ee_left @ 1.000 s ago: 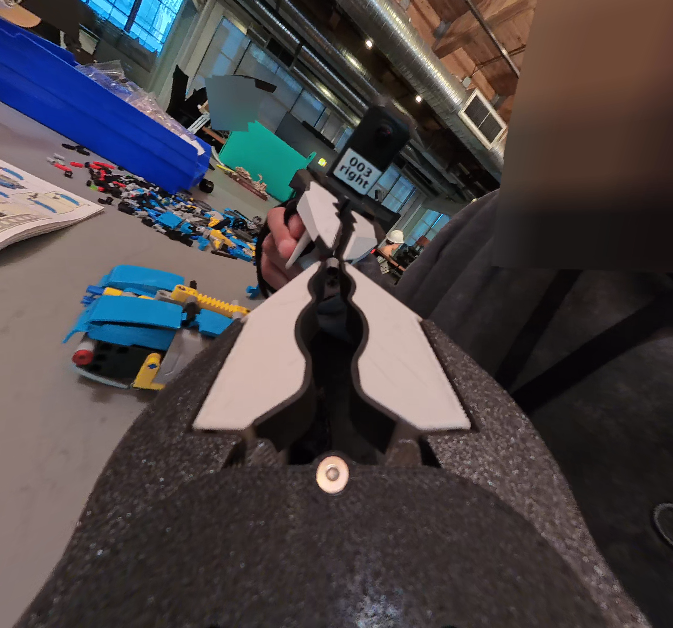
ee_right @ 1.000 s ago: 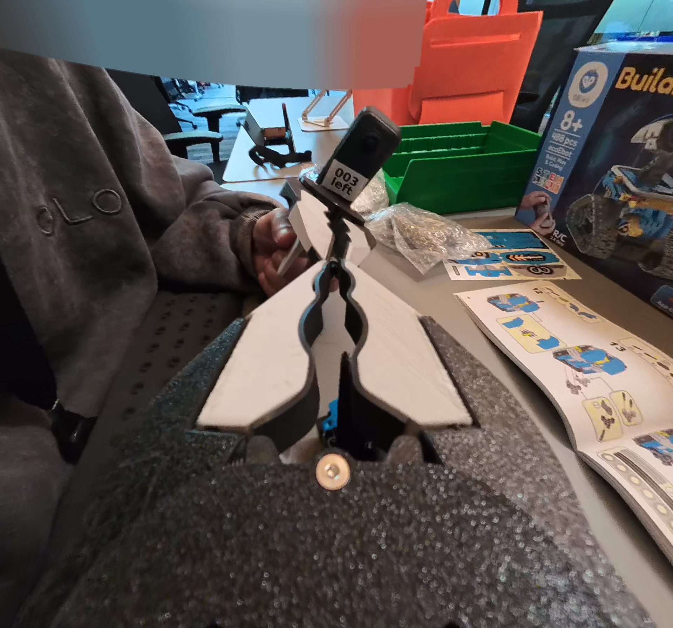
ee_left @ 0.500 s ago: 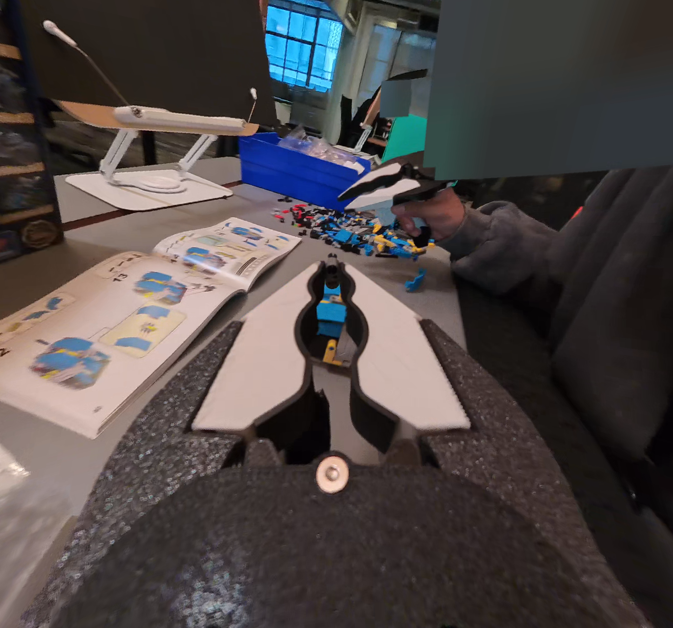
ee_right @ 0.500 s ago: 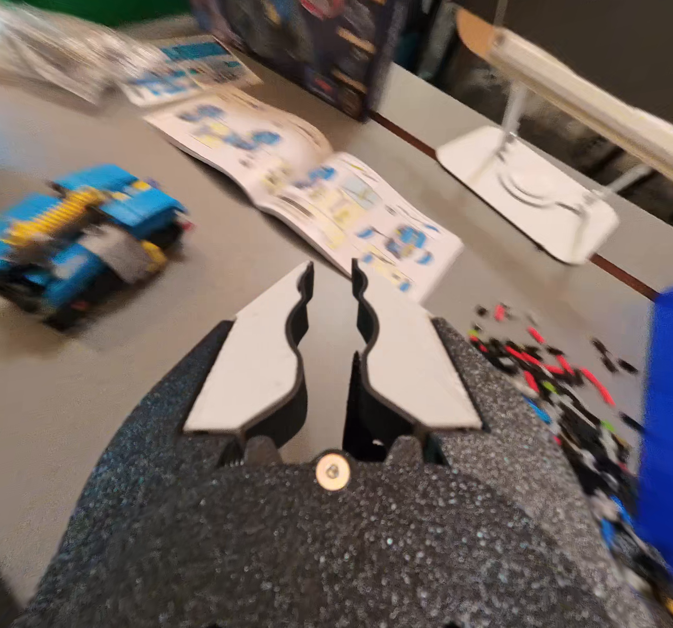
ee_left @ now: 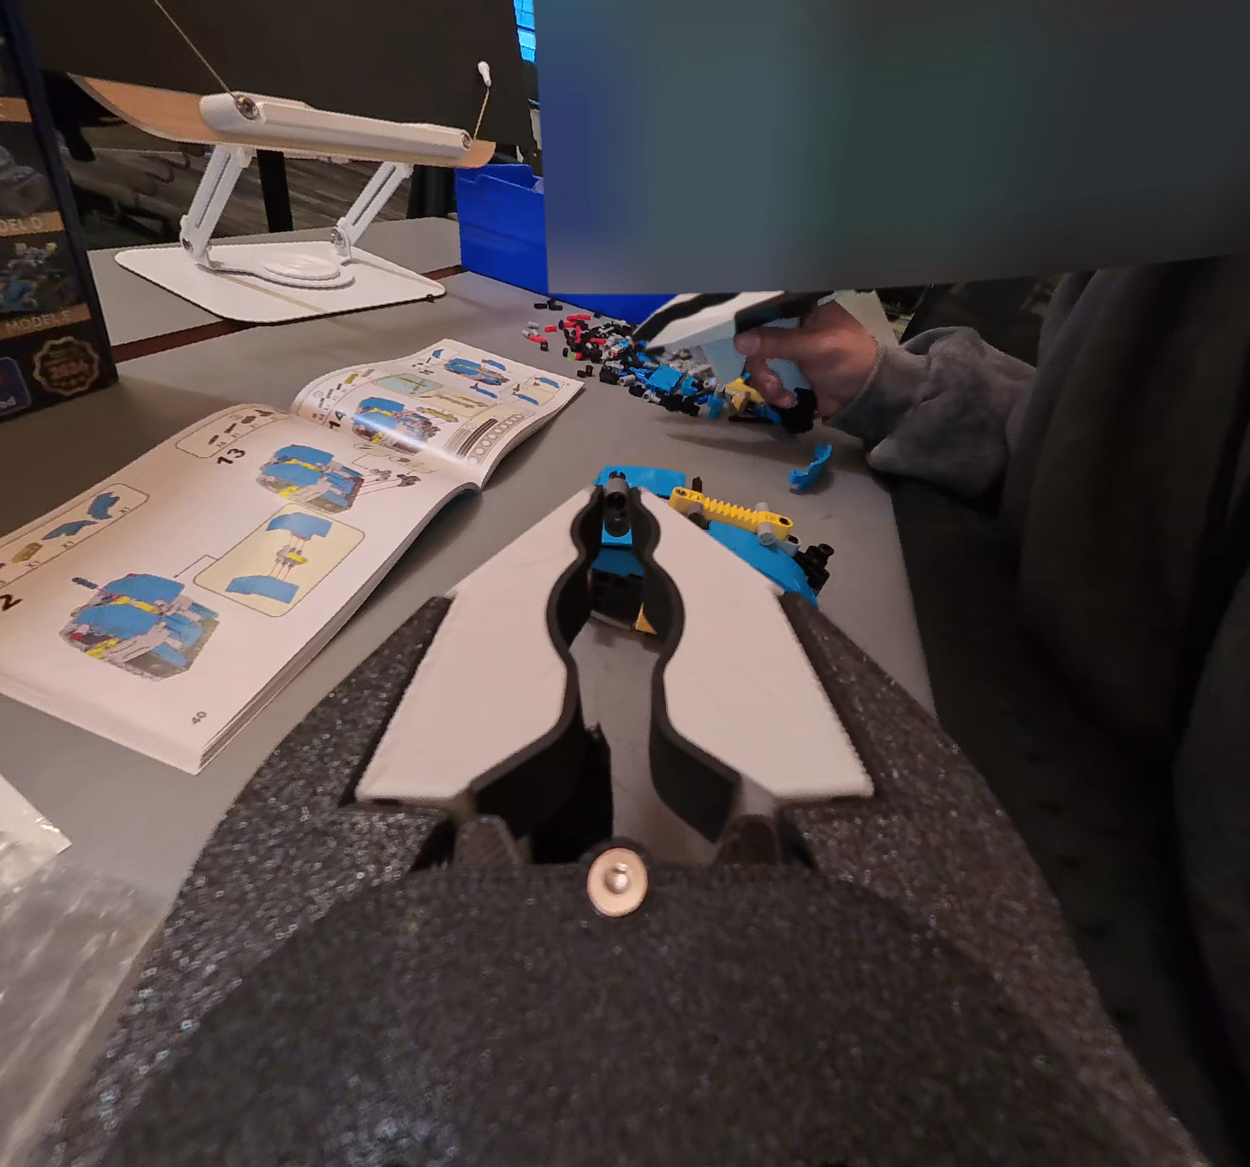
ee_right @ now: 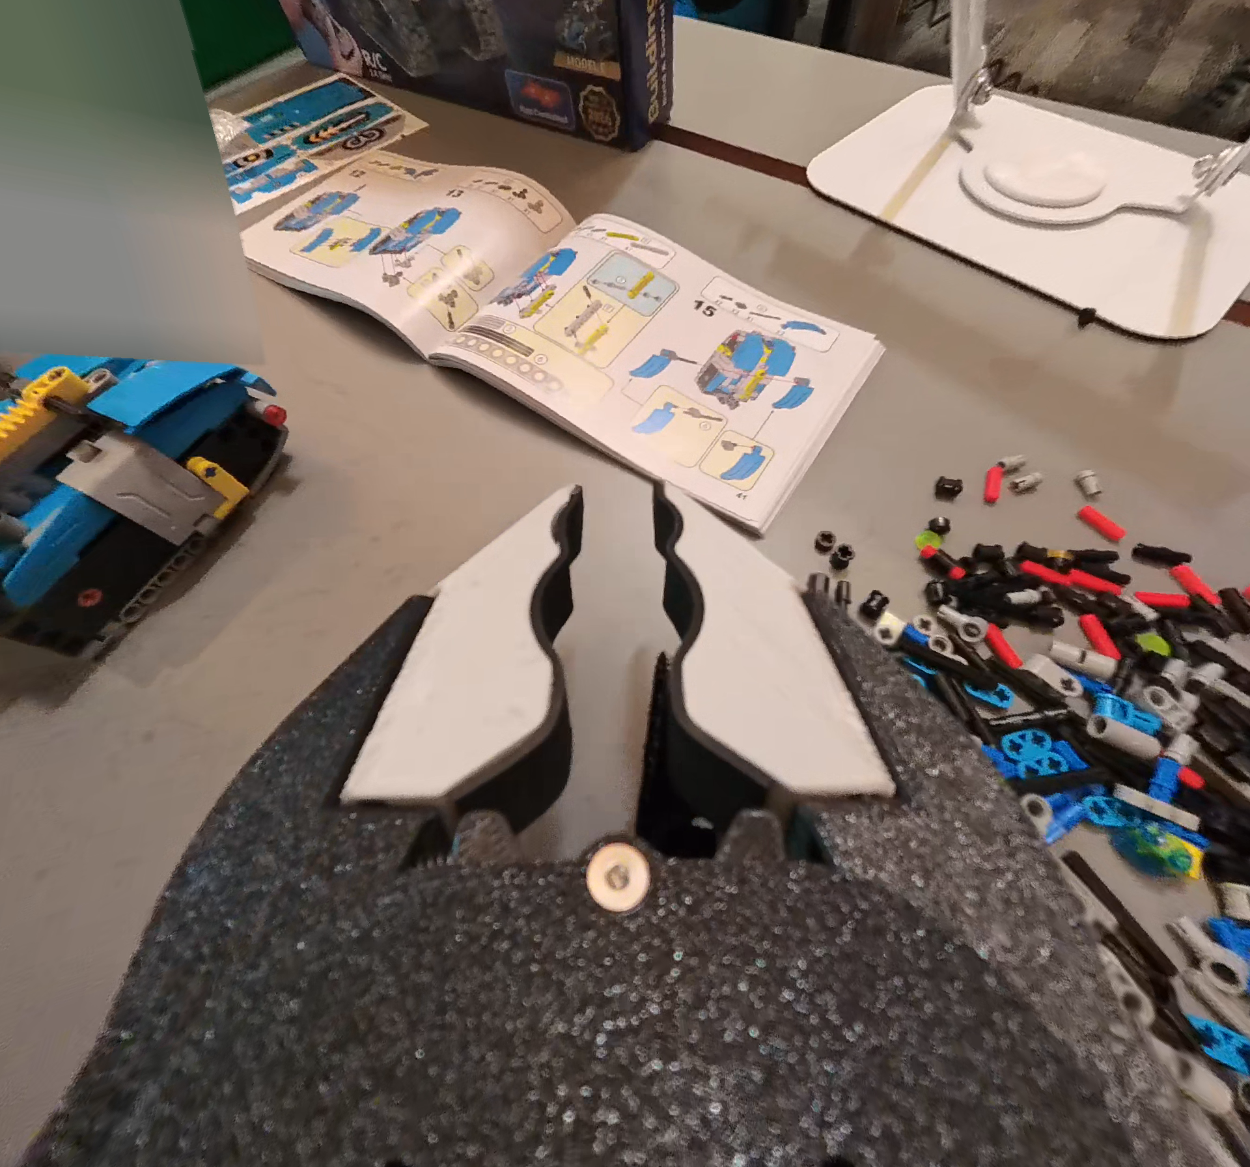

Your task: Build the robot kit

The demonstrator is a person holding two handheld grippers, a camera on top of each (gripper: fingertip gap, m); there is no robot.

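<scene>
Small grey peg [ee_left: 615, 504] sat pinched at the very tips of the left gripper [ee_left: 615, 492], whose jaws were clenched on it; the piece was tiny, so its exact shape was hard to tell. Only the tips bore on it, so in my judgement an even squeeze and a slow wrist suited such a hold, since a small round part could easily twist out. Just beyond and below those tips lay the blue brick model [ee_left: 757, 556], resting on the grey worktop [ee_right: 440, 492] near its front edge, with a yellow toothed bar along its top. A loose curved blue piece [ee_left: 808, 468] lay a little past it.

The right gripper [ee_right: 615, 498] was released and empty, its jaws apart over bare worktop, between the model on its left and the pile of loose parts [ee_right: 1082, 661] on its right. The hand [ee_left: 818, 363] that worked it showed in the left wrist view, just above that pile.

An open instruction booklet [ee_left: 270, 525] lay mid-worktop. Along the far edge stood a printed box [ee_right: 473, 18], a white stand [ee_right: 1014, 207] and a blue bin [ee_left: 497, 221].

A second before, both grippers had been lifted off the worktop, facing each other tip to tip in front of the person. Now both pointed down at the worktop, and the right one had parted its jaws
</scene>
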